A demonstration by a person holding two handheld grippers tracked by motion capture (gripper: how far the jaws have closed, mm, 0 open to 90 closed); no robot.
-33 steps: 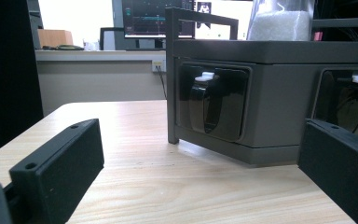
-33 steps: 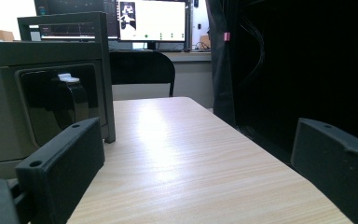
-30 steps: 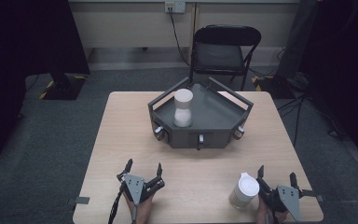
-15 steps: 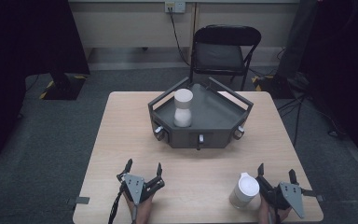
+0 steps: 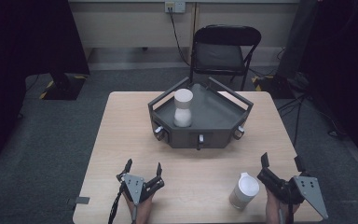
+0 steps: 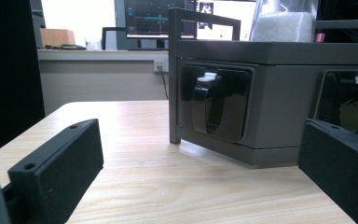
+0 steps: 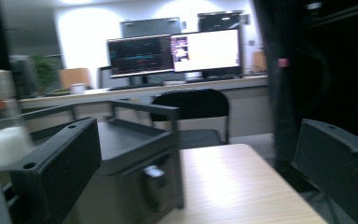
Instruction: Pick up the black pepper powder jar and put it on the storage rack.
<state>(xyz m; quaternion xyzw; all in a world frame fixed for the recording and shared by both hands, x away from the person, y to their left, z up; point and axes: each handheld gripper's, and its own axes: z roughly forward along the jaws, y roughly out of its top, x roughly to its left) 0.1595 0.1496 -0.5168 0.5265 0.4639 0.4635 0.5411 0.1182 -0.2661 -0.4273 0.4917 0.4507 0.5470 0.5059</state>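
Fingers: right gripper (image 5: 282,162) spread wide and holding nothing, jaws just opened a little further with nothing between them; left gripper (image 5: 143,166) likewise spread and empty, low over the near surface (image 5: 121,130). White lidded cup (image 5: 244,190): upright on the surface near its front edge, just beside the right gripper, apart from it. Grey tray (image 5: 223,128): mid-surface, a white hourglass-shaped container (image 5: 182,108) standing upright inside its left part.

High view: above near table edge, looking forward and down over pale wooden table (image 5: 121,140). Both gripper views: low, near tabletop, facing dark grey angular tray (image 6: 279,93), shared with high view (image 5: 223,135).
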